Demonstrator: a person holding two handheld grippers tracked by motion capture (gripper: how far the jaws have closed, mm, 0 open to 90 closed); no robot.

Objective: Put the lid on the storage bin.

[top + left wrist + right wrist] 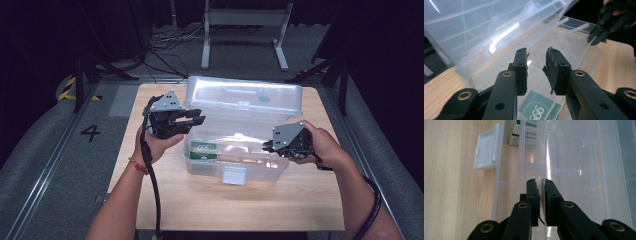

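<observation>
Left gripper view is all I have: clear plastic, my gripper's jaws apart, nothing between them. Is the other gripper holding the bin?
Observer: Yes. The right gripper is shut on the bin, with the thin end wall pinched between its jaws.
Operator: Where's mine relative to the bin?
Observer: In the high view, the left gripper hovers over the rim at the opposite end and touches nothing.
Operator: Latch?
Observer: A white latch flap hangs undone on the front wall.

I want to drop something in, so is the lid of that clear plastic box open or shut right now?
Open. The lid stands raised behind the clear box, leaving its inside uncovered, with a green and white carton lying on the bottom.
</observation>
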